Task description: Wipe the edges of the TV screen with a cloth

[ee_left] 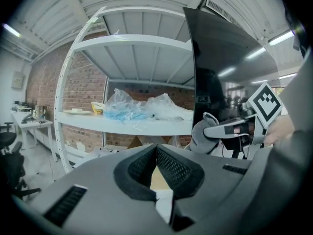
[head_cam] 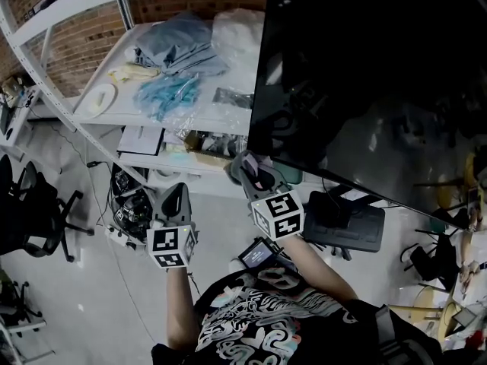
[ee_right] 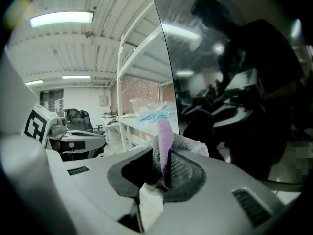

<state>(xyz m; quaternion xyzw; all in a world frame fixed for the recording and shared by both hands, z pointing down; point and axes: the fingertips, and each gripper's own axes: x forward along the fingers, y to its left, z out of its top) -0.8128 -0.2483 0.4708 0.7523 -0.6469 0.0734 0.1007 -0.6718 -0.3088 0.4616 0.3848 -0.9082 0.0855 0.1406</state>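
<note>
The TV screen (head_cam: 365, 74) hangs dark and wide on my right side. Its left edge runs straight down beside a white shelf (head_cam: 125, 105), and its bottom edge slants away to the right from the lower left corner. Left of that edge the shelf is crowded with plastic bags (head_cam: 171, 93), so there is little free room on that side. Below the bottom edge the space opens down to the floor (head_cam: 99, 295), and an office chair (head_cam: 34, 211) stands well to the left of the screen.

My right tongs (head_cam: 247, 169) are clamped on a grey cloth (ee_right: 168, 153) with a purple strip. The cloth bunches up out of the tips. They sit just under the screen's lower left corner, with the cloth close beside the left edge. I cannot tell whether the cloth touches the glass.

My left tongs (head_cam: 175, 195) are lower and further left of the screen, apart from it, over the floor. Their jaws are pressed together at the tips and hold nothing.
</note>
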